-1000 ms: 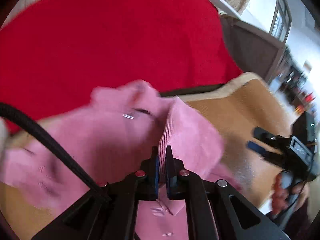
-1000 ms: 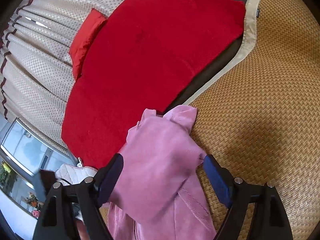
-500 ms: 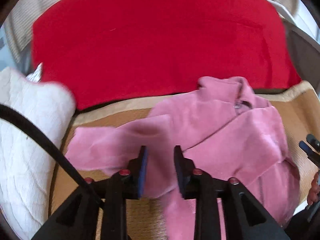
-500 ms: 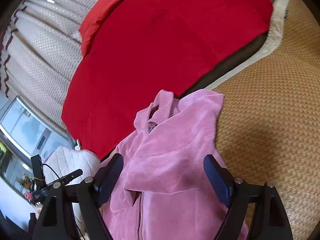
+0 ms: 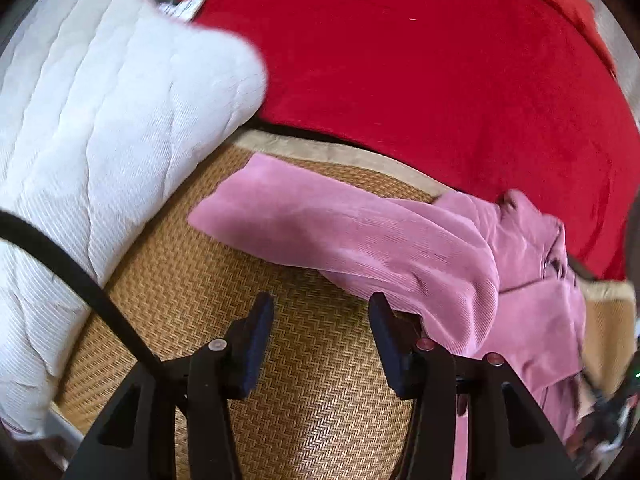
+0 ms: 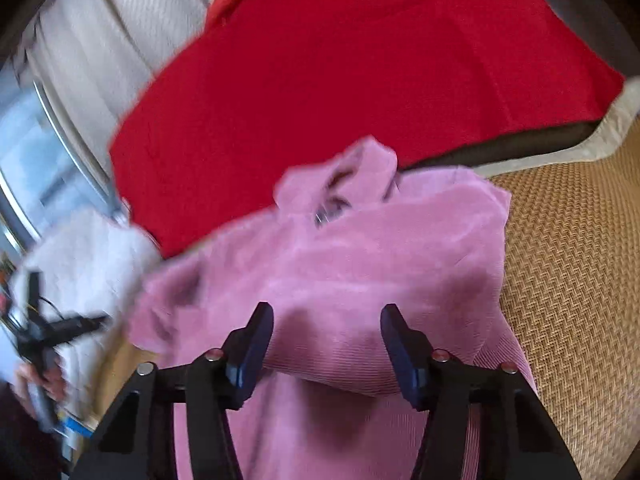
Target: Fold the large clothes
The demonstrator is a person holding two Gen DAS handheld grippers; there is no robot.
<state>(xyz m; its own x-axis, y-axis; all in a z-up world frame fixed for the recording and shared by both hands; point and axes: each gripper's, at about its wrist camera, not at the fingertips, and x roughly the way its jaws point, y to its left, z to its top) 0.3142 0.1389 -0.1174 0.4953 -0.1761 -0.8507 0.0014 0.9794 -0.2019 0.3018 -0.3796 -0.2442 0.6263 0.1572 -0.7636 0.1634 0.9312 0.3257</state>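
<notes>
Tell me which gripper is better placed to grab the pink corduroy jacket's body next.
Right. The right gripper hangs over the pink corduroy jacket, jaws closing around a raised fold. The left gripper is opening over bare woven straw mat.

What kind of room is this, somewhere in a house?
Probably a bedroom: a woven straw mat covers what looks like a bed, with a red blanket, a white quilted pillow and curtains behind.

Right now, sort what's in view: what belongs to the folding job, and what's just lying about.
Job:
pink corduroy jacket
left tongs, opening, nothing between them
right tongs, closing over the jacket
woven mat

Lying about:
red blanket
white quilted pillow
</notes>
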